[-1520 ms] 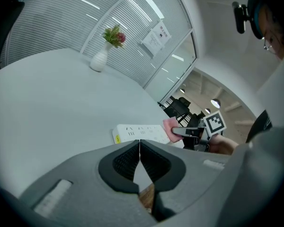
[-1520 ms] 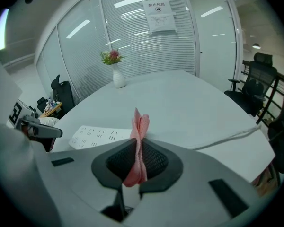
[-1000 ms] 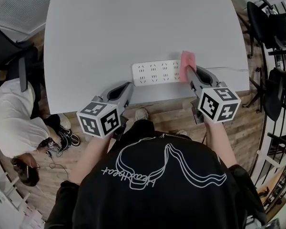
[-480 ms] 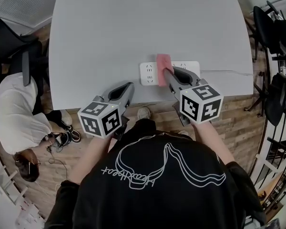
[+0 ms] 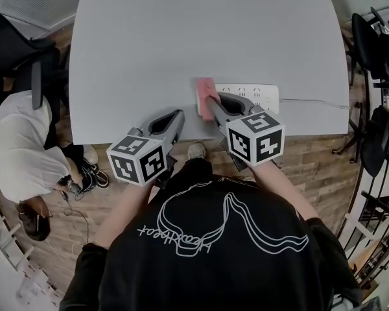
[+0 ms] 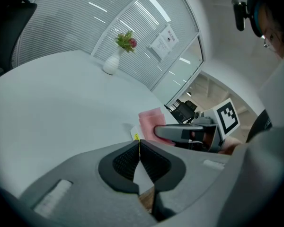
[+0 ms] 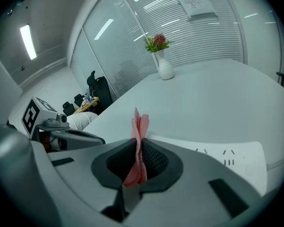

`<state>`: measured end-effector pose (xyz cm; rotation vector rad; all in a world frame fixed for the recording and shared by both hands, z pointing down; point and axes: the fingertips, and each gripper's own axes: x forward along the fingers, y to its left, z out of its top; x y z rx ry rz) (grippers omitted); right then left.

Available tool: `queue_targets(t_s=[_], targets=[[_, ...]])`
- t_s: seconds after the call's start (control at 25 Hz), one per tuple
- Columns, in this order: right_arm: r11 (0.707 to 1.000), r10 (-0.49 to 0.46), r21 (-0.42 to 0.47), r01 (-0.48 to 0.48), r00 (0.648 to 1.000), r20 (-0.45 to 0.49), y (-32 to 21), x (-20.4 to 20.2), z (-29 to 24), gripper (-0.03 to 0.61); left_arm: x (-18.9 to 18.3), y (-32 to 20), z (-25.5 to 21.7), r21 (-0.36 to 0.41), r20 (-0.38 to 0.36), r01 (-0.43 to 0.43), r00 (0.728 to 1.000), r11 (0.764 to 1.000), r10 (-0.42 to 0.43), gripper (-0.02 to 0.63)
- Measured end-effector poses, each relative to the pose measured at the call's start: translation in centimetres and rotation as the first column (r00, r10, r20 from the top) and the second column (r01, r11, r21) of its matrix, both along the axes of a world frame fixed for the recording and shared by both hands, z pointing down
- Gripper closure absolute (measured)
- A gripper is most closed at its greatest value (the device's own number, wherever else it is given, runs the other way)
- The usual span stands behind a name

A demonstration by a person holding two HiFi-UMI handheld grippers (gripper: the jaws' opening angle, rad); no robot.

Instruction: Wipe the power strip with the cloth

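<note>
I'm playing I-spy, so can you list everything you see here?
table: one, pale grey, middle of the head view.
power strip: one, white, near the table's front edge.
cloth: one, pink, on the power strip's left end.
vase: one, white, holding flowers, far side of the table.
chairs: at least two, black, beside the table.
person: one, white top, on the floor, left.
left gripper: one, grey, jaws shut, empty, at the table's edge.
right gripper: one, grey, jaws shut on the cloth.

Pink cloth (image 5: 205, 92) on white power strip (image 5: 262, 94)
Cloth covers the strip's left end — the strip lies flat, sockets up, near the table's (image 5: 181, 31) front edge.
</note>
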<state>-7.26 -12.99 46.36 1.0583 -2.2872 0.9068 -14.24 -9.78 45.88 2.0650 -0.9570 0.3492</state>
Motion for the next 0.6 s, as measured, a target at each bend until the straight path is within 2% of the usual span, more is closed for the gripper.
queue_targets(t_s=[0.16,0.4,0.6], targets=[[1.000,-0.024,-0.013,0.024,1.000,-0.004,0.3,-0.7,0.5,0.540,0.0,0.2,0.1,-0.003,0.002,0.004,1.000,1.000,-0.004,0.600],[0.999,-0.039,-0.006,0.039,0.996,-0.078,0.3,-1.0,1.3,0.540,-0.4,0.2,0.6,-0.012,0.001,0.011,1.000,1.000,-0.011,0.600],[0.999,-0.042,-0.002,0.042,0.994,-0.102,0.2,-0.8,1.3,0.540,-0.2,0.3,0.6,-0.013,0.001,0.005,1.000,1.000,-0.005,0.600]])
